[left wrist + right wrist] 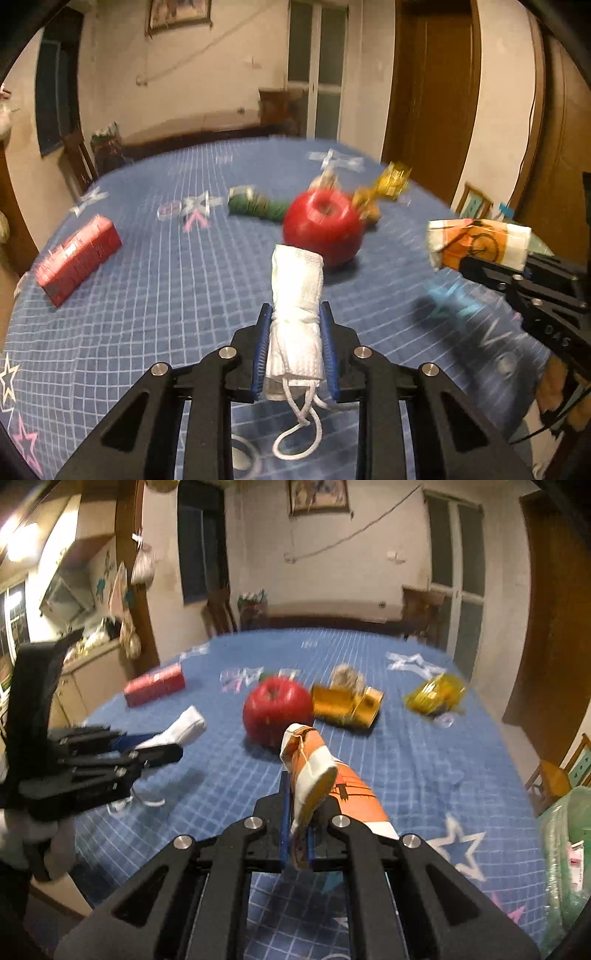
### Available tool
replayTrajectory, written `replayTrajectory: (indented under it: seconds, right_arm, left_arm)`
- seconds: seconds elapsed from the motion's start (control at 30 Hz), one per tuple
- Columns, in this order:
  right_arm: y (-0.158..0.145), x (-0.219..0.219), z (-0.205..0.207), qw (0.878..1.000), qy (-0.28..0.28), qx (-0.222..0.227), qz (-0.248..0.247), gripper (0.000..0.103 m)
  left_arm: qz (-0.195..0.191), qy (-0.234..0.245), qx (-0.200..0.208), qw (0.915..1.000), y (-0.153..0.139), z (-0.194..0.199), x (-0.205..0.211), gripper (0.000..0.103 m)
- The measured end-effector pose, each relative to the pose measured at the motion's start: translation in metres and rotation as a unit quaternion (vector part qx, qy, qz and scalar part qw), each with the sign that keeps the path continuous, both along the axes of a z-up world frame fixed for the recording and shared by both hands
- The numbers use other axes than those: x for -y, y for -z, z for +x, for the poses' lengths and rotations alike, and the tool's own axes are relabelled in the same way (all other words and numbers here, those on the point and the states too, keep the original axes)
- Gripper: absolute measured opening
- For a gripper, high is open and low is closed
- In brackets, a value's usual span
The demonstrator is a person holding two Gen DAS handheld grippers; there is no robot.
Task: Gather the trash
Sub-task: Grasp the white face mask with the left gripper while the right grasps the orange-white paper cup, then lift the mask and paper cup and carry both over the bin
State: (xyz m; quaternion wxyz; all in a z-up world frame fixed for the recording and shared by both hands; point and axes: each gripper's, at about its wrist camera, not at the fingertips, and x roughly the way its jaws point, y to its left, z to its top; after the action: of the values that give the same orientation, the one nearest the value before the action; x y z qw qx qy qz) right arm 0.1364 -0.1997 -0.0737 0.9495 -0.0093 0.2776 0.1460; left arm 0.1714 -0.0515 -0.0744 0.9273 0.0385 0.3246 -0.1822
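The left gripper [295,332] clamps a rolled mask [297,295] upright, the right gripper [298,812] clamps an orange wrapper [325,775], both held near the apple [322,225], gold wrappers [434,694] beyond it, nearer the right.

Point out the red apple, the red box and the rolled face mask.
red apple [277,709], right wrist view, on its front skin below the stem dimple.
red box [79,254], left wrist view, on its long top face.
rolled face mask [297,288], left wrist view, on the white roll above the fingers.
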Motion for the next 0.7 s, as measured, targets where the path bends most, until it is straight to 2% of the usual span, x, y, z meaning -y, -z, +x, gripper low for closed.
replayTrajectory:
  seconds: [0.17, 0.3, 0.7]
  right_arm:
    - [-0.034, 0.005, -0.014, 0.998, 0.031, 0.058, 0.006, 0.005]
    - [-0.053, 0.006, -0.024, 0.994, 0.054, 0.095, -0.006, 0.005]
    - [-0.070, 0.015, -0.034, 0.988, 0.074, 0.134, -0.009, 0.005]
  left_arm:
    - [-0.037, -0.012, 0.052, 0.9979, -0.040, -0.028, 0.016, 0.027]
    - [-0.050, -0.025, 0.076, 0.9956, -0.061, -0.035, 0.028, 0.027]
    - [-0.069, -0.036, 0.115, 0.9903, -0.089, -0.058, 0.048, 0.027]
